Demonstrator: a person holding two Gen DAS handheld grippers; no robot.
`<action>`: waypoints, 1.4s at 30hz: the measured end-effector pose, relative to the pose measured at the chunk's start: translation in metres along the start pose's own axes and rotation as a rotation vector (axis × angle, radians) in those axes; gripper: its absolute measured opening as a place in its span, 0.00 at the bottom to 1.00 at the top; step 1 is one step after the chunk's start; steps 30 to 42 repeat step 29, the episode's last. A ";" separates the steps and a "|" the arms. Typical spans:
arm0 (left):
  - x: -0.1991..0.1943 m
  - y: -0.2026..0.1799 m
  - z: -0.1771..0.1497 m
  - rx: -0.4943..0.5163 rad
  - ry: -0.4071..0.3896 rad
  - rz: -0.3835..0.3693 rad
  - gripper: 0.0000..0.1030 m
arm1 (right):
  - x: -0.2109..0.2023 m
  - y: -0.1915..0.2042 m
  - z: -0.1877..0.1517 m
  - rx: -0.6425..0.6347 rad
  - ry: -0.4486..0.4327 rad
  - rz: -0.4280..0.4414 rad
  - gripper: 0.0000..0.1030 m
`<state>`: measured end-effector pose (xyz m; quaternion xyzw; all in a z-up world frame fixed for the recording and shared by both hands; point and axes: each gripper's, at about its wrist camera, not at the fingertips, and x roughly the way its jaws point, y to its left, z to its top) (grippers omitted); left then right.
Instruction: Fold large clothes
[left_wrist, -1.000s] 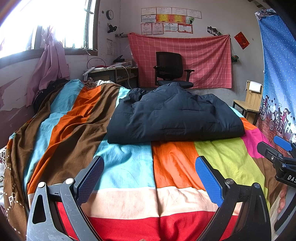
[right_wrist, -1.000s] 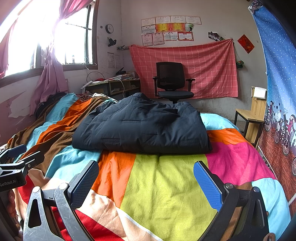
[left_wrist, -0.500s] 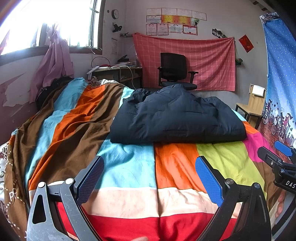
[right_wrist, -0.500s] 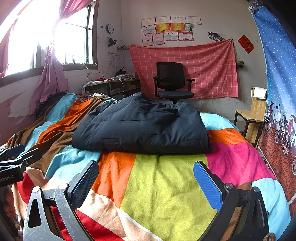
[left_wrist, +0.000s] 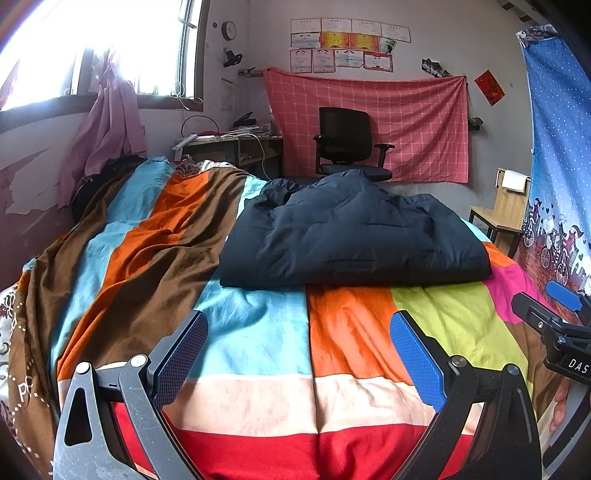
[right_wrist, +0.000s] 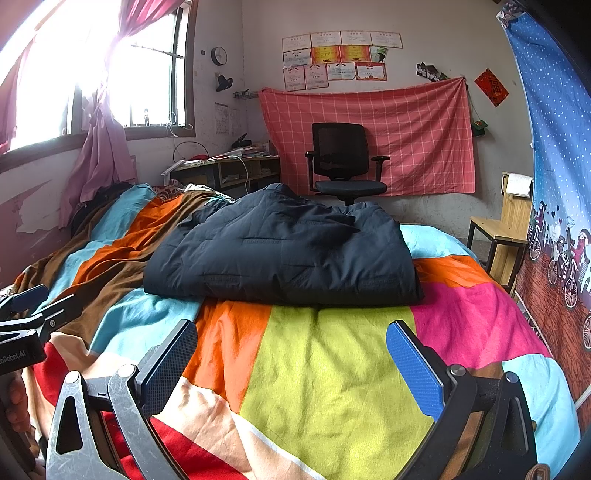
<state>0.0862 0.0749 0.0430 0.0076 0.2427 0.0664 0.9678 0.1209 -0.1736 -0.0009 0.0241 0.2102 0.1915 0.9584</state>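
A bed under a multicoloured striped patchwork quilt (left_wrist: 258, 332) fills each frame. At centre lies the folded navy quilted padded jacket (left_wrist: 351, 240). Low in frame, the left hand-held gripper (left_wrist: 297, 354) and right hand-held gripper (right_wrist: 291, 362) gape wide, empty.

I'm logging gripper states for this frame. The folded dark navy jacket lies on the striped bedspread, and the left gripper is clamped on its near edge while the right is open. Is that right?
Not quite. In the left wrist view the left gripper is open and empty, short of the folded dark navy jacket on the striped bedspread. The right gripper is open, as you said.
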 end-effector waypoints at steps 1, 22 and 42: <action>0.000 0.000 0.000 0.000 0.000 -0.002 0.94 | 0.000 0.000 0.000 0.000 0.000 0.000 1.00; 0.004 0.003 -0.004 0.003 0.029 0.003 0.94 | 0.000 0.000 0.000 0.000 0.000 0.000 1.00; 0.004 0.003 -0.004 0.004 0.032 0.004 0.94 | 0.000 0.000 0.000 -0.001 0.000 0.001 1.00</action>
